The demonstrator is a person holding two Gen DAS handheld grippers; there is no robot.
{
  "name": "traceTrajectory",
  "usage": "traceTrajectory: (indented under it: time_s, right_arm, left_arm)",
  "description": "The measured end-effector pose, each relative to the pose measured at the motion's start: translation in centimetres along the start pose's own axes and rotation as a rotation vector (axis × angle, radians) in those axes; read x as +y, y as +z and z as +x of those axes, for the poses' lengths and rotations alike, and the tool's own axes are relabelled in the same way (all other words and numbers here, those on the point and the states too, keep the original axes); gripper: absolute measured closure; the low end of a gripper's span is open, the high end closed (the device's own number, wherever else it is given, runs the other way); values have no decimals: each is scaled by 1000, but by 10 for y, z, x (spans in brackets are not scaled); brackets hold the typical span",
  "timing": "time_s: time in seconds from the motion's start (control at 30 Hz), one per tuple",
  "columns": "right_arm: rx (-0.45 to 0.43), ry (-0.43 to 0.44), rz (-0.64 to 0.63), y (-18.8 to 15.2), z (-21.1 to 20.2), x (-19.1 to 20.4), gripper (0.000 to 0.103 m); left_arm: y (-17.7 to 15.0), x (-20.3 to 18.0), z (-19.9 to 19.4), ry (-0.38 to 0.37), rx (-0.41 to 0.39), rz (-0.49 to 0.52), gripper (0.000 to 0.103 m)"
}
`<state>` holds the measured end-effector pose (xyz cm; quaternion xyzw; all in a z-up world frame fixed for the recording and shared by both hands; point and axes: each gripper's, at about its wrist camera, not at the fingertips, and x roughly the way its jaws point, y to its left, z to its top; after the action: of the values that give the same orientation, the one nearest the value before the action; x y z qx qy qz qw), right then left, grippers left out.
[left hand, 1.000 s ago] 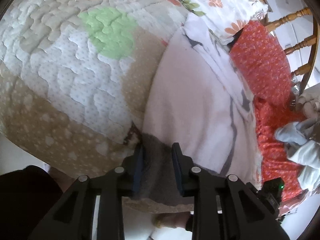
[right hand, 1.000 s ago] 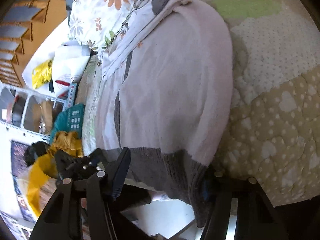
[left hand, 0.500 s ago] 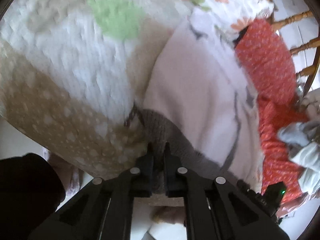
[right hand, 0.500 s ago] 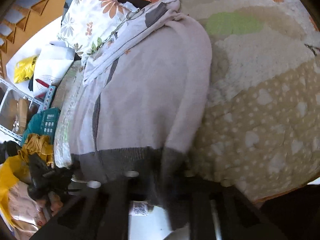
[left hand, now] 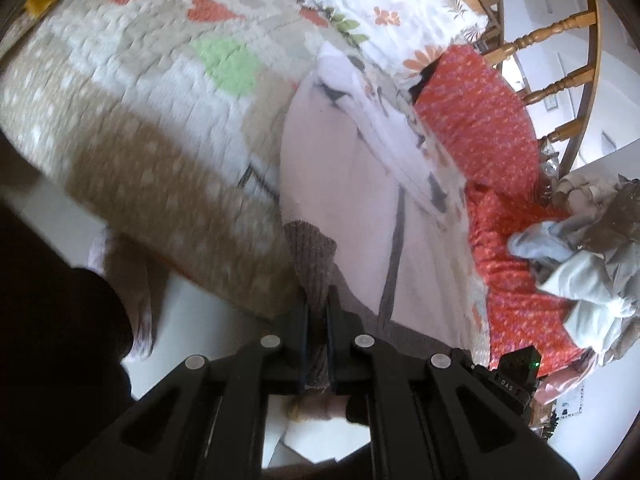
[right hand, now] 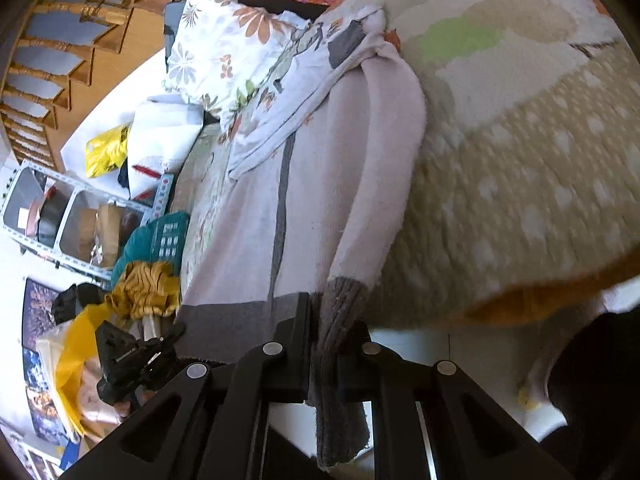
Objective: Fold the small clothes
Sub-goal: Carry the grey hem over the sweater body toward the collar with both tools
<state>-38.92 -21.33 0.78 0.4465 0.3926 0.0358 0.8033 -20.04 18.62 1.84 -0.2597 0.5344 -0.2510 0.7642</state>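
Both claws, spread a second ago, have clenched on the pink sweater's [left hand: 340, 184] grey hem [right hand: 340, 320]: left claw [left hand: 317, 320]; right claw [right hand: 322, 328]; folding can begin.

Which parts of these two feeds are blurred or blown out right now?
Left wrist view: the quilt smears with motion at lower left, the window behind the chair is blown out, the grey cuff between the fingers stays fairly sharp. Right wrist view: the quilt's spotted edge is streaked, the floor at left glares white, the pink sweater reads clearly.
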Motion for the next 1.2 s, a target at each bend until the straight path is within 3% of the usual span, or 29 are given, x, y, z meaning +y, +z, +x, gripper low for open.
traceTrajectory:
  time_s: [0.17, 0.3, 0.5, 0.77, 0.97, 1.1, 1.13, 1.2]
  right_arm:
    - [31, -21, 21, -4, -2, -8, 93]
    - [17, -23, -43, 24, -5, 14, 93]
    - [-57, -53, -190, 105, -1, 66, 93]
    - [-122, -82, -181, 224, 53, 93, 93]
    - [-110, -157, -104, 283, 106, 64, 93]
    - [-95, -167, -21, 311, 131, 31, 92]
    - [-101, -142, 1, 321, 137, 21, 90]
    - [-118, -105, 51, 331, 142, 7, 87]
  left_arm:
    - [14, 3, 7, 20, 11, -11, 97]
    - [63, -26, 7, 45, -63, 60, 97]
    - [157, -61, 38, 38, -124, 69, 97]
    - [267, -90, 112, 66, -148, 40, 97]
    - [306, -92, 176, 87, -84, 27, 96]
    - [319, -104, 208, 171, -87, 58, 95]
    - [321, -105, 210, 179, -95, 60, 92]
    - [324, -106, 213, 178, -91, 55, 73]
